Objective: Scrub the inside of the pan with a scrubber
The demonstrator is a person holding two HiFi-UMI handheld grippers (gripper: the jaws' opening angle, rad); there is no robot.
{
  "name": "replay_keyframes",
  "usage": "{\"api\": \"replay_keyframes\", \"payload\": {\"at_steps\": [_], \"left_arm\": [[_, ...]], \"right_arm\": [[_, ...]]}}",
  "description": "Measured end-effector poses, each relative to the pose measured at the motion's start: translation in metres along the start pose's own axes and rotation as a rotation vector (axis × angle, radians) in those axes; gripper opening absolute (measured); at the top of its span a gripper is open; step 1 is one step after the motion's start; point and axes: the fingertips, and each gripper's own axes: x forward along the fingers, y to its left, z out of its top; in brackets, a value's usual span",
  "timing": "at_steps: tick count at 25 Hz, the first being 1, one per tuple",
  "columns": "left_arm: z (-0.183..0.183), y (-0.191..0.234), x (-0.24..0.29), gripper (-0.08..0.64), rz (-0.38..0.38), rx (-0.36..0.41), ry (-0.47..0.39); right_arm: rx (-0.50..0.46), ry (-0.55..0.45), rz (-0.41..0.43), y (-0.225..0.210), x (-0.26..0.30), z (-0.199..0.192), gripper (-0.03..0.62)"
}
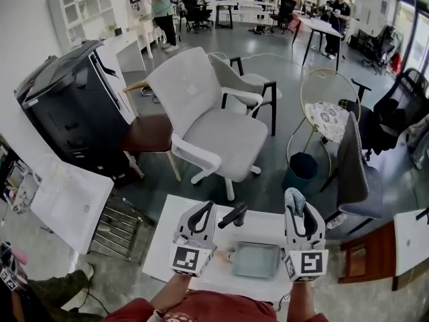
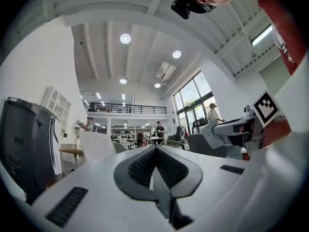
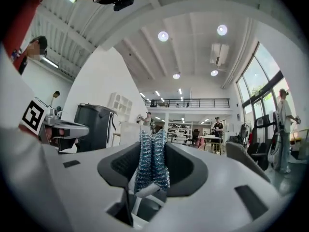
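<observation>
Readying to scrub: the pan (image 1: 255, 260) sits untouched on the table (image 1: 163, 247).
Our right gripper (image 1: 295, 202) pinches the scrubber (image 3: 151, 164); our left gripper (image 1: 205, 209) is closed on nothing. Both point away from the pan, so next we likely tip the scrubber down inside.

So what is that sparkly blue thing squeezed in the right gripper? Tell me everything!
It is a scrubber, a knitted-looking mesh of shiny blue and silver strands, folded into two upright ridges. The right gripper pinches it between its dark jaws, and its top pokes above them. Nothing else touches it.
</observation>
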Motion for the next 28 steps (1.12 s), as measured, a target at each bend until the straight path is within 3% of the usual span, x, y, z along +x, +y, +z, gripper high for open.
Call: {"api": "replay_keyframes", "payload": {"at_steps": [6,9,14,21,24,28], "left_arm": [[0.024,0.002,0.002,0.014,-0.006,-0.005,-0.031],[0.029,0.003,0.003,0.014,0.002,0.003,-0.068],[0.028,0.003,-0.001,0.014,0.007,-0.003,-0.027],[0.037,0.006,-0.008,0.014,0.028,0.007,-0.103],[0.037,0.007,-0.008,0.014,0.033,0.001,-0.108],[0.040,0.005,-0.011,0.014,0.022,-0.002,-0.115]], "right_arm": [[-0.049,-0.127,-0.090,-0.014,-0.002,0.042,0.176],[-0.062,-0.115,-0.086,-0.013,-0.001,0.039,0.179],[-0.092,-0.097,-0.080,-0.009,0.002,0.031,0.183],[-0.072,-0.083,-0.065,0.000,0.001,0.029,0.180],[-0.106,-0.081,-0.056,0.002,0.000,0.033,0.180],[-0.083,-0.080,-0.061,0.005,-0.003,0.035,0.181]]}}
